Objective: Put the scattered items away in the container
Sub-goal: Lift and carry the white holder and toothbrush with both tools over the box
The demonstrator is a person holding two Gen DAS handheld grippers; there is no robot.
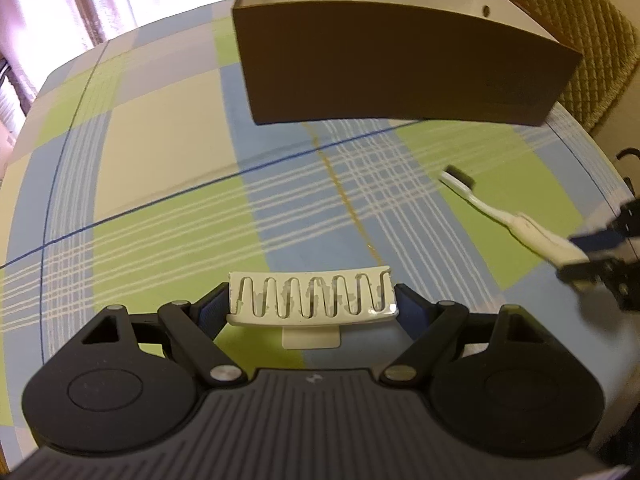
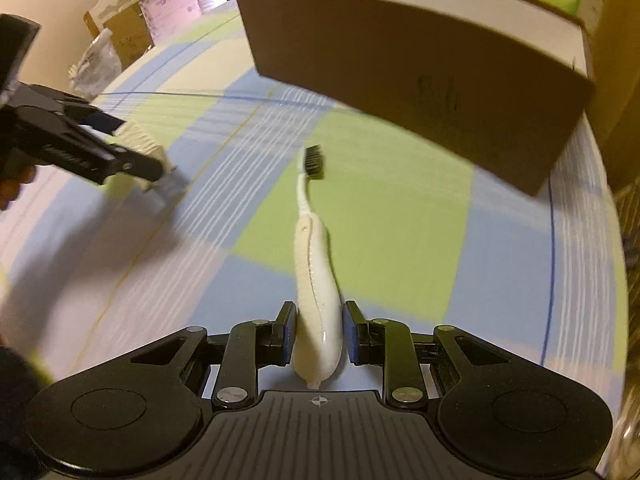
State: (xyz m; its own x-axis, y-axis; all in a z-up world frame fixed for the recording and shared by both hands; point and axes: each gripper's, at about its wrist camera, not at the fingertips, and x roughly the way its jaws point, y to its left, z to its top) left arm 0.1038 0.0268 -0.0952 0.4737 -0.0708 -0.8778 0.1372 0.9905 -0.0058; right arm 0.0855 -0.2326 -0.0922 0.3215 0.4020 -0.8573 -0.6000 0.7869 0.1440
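Note:
My left gripper (image 1: 313, 300) is shut on a cream hair claw clip (image 1: 312, 295), its toothed face up, held across the fingers above the checked tablecloth. My right gripper (image 2: 318, 334) is shut on the thick handle of a white toothbrush (image 2: 314, 264) whose black bristle head points ahead toward the box. The brown cardboard box (image 1: 400, 68) with a white inside stands open-topped straight ahead of both grippers. In the left wrist view the toothbrush (image 1: 496, 212) and right gripper (image 1: 600, 256) are at the right. In the right wrist view the left gripper (image 2: 144, 160) and clip (image 2: 138, 140) show blurred at the left.
A blue, green and cream checked cloth (image 1: 168, 168) covers the table. A quilted chair back (image 1: 584, 40) stands behind the box on the right. Cardboard boxes and bags (image 2: 140, 24) sit beyond the table's far left edge. A person's hand (image 2: 16, 184) holds the left gripper.

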